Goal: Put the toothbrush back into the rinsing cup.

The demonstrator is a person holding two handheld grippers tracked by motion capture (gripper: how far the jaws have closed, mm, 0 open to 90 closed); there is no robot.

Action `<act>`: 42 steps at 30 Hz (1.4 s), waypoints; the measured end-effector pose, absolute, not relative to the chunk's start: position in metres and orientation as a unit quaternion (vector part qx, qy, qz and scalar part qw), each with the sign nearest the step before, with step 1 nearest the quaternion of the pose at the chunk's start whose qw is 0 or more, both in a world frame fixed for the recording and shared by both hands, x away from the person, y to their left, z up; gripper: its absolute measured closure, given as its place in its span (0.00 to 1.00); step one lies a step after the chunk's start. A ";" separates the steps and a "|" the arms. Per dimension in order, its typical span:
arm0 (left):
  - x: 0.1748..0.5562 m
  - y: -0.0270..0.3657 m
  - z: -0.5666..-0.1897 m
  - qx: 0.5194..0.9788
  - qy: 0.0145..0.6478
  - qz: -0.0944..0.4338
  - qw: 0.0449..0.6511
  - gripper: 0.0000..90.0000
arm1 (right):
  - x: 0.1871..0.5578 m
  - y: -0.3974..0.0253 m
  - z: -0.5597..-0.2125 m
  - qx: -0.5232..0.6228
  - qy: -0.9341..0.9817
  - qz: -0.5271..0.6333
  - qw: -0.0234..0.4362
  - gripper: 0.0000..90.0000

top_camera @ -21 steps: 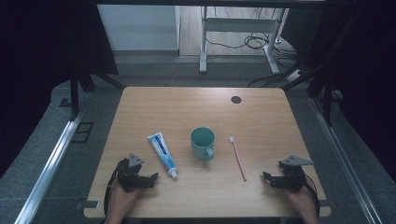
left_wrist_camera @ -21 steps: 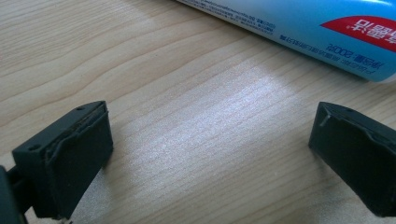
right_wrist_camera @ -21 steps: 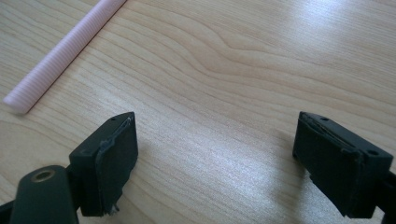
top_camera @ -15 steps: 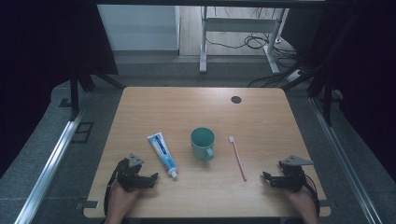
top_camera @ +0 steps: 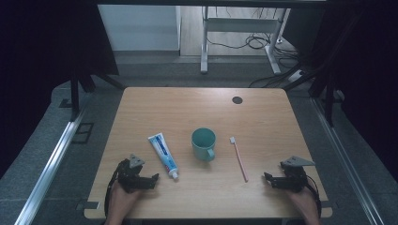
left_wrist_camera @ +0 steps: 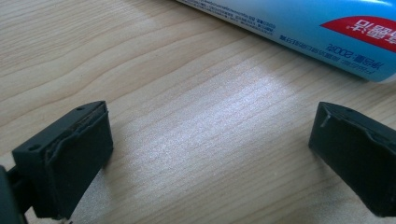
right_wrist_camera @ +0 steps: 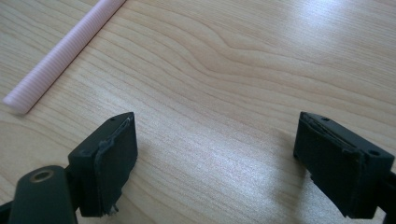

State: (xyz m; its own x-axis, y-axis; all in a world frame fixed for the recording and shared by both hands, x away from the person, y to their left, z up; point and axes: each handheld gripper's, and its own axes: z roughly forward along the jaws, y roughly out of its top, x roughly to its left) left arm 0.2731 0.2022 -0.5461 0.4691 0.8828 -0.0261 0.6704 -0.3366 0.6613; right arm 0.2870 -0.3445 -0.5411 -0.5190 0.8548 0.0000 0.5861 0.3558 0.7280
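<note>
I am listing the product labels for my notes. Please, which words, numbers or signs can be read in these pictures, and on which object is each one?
"200" with unit characters after it, upside down: on the toothpaste tube, left gripper view.
White characters on the tube's red patch: too blurred to read.
Small print line along the tube: too small to read.
Mug, toothbrush: no text visible.

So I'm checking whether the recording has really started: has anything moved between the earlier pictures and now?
Nothing visibly changed. The left claw and right claw rest open near the table's front edge, holding nothing, as before. The toothpaste, cup and toothbrush lie where they were.
</note>
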 end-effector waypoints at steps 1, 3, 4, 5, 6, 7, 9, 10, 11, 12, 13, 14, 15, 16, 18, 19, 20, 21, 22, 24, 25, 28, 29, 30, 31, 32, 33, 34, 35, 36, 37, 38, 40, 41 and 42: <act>0.273 0.202 -0.546 0.799 0.486 0.171 0.309 0.00 | 0.287 -0.344 -0.541 0.451 0.800 0.345 0.194 0.14; 0.273 0.202 -0.546 0.799 0.486 0.171 0.309 0.00 | 0.287 -0.344 -0.541 0.451 0.800 0.344 0.194 0.14; 0.273 0.202 -0.546 0.799 0.486 0.171 0.309 0.00 | 0.287 -0.344 -0.541 0.451 0.800 0.344 0.194 0.14; 0.273 0.202 -0.546 0.799 0.486 0.171 0.309 0.00 | 0.287 -0.343 -0.541 0.451 0.801 0.343 0.192 0.14; 0.273 0.202 -0.546 0.799 0.486 0.171 0.309 0.00 | 0.287 -0.343 -0.540 0.450 0.802 0.343 0.191 0.14; 0.273 0.202 -0.546 0.799 0.486 0.171 0.309 0.00 | 0.287 -0.343 -0.540 0.449 0.803 0.342 0.190 0.13; 0.273 0.202 -0.546 0.799 0.487 0.171 0.309 0.00 | 0.287 -0.342 -0.540 0.449 0.804 0.342 0.189 0.13; 0.273 0.202 -0.546 0.799 0.487 0.172 0.309 0.00 | 0.287 -0.342 -0.540 0.448 0.805 0.341 0.188 0.13; 0.274 0.202 -0.546 0.799 0.487 0.172 0.309 0.00 | 0.287 -0.342 -0.539 0.448 0.806 0.339 0.187 0.13; 0.274 0.202 -0.546 0.799 0.487 0.172 0.309 0.00 | 0.287 -0.342 -0.539 0.448 0.806 0.339 0.187 0.13; 0.274 0.202 -0.546 0.799 0.487 0.172 0.309 0.00 | 0.287 -0.341 -0.538 0.447 0.807 0.339 0.187 0.12; 0.274 0.202 -0.546 0.799 0.487 0.172 0.309 0.00 | 0.287 -0.341 -0.538 0.446 0.806 0.340 0.187 0.12; 0.274 0.202 -0.546 0.799 0.487 0.172 0.309 0.00 | 0.286 -0.341 -0.537 0.446 0.806 0.341 0.187 0.12; 0.274 0.202 -0.546 0.799 0.487 0.172 0.309 0.00 | 0.286 -0.341 -0.537 0.446 0.806 0.341 0.187 0.12; 0.274 0.202 -0.546 0.799 0.487 0.172 0.309 0.00 | 0.286 -0.341 -0.534 0.443 0.807 0.343 0.187 0.12; 0.274 0.202 -0.546 0.798 0.488 0.172 0.309 0.00 | 0.286 -0.341 -0.534 0.442 0.808 0.343 0.185 0.12; 0.274 0.202 -0.546 0.798 0.488 0.172 0.309 0.00 | 0.286 -0.341 -0.533 0.441 0.809 0.343 0.185 0.12; 0.274 0.201 -0.546 0.798 0.488 0.172 0.309 0.00 | 0.286 -0.341 -0.533 0.441 0.809 0.343 0.185 0.12; 0.274 0.202 -0.546 0.799 0.487 0.173 0.308 0.00 | 0.286 -0.340 -0.532 0.440 0.810 0.341 0.183 0.12; 0.274 0.201 -0.546 0.799 0.487 0.173 0.308 0.00 | 0.286 -0.339 -0.532 0.438 0.812 0.340 0.182 0.11; 0.274 0.201 -0.546 0.798 0.489 0.172 0.308 0.00 | 0.286 -0.339 -0.531 0.438 0.812 0.340 0.180 0.11; 0.274 0.201 -0.546 0.798 0.489 0.173 0.308 0.00 | 0.286 -0.338 -0.529 0.436 0.813 0.339 0.183 0.11; 0.274 0.201 -0.546 0.798 0.489 0.173 0.308 0.00 | 0.286 -0.337 -0.529 0.435 0.814 0.339 0.183 0.11; 0.274 0.201 -0.546 0.797 0.490 0.173 0.308 0.00 | 0.285 -0.337 -0.528 0.435 0.814 0.339 0.184 0.11; 0.274 0.201 -0.546 0.797 0.489 0.173 0.308 0.00 | 0.285 -0.337 -0.527 0.436 0.813 0.340 0.183 0.11; 0.274 0.201 -0.546 0.798 0.488 0.173 0.308 0.00 | 0.285 -0.337 -0.527 0.437 0.812 0.340 0.183 0.11; 0.274 0.201 -0.546 0.798 0.488 0.173 0.308 0.00 | 0.285 -0.337 -0.526 0.437 0.812 0.341 0.183 0.11; 0.274 0.201 -0.546 0.798 0.488 0.173 0.308 0.00 | 0.285 -0.337 -0.526 0.437 0.812 0.341 0.182 0.11; 0.274 0.201 -0.546 0.797 0.489 0.173 0.308 0.00 | 0.286 -0.337 -0.526 0.437 0.812 0.342 0.181 0.11; 0.274 0.201 -0.546 0.797 0.490 0.173 0.308 0.00 | 0.286 -0.337 -0.526 0.437 0.812 0.342 0.180 0.11; 0.274 0.201 -0.546 0.797 0.490 0.173 0.308 0.00 | 0.286 -0.336 -0.525 0.437 0.812 0.341 0.180 0.11; 0.274 0.201 -0.546 0.798 0.489 0.174 0.308 0.00 | 0.286 -0.336 -0.525 0.437 0.812 0.341 0.180 0.11; 0.274 0.201 -0.546 0.797 0.489 0.174 0.308 0.00 | 0.287 -0.336 -0.525 0.439 0.812 0.341 0.178 0.11; 0.274 0.201 -0.546 0.797 0.490 0.174 0.308 0.00 | 0.287 -0.336 -0.524 0.440 0.812 0.340 0.178 0.11; 0.274 0.201 -0.546 0.797 0.490 0.174 0.308 0.00 | 0.288 -0.336 -0.524 0.441 0.811 0.339 0.178 0.11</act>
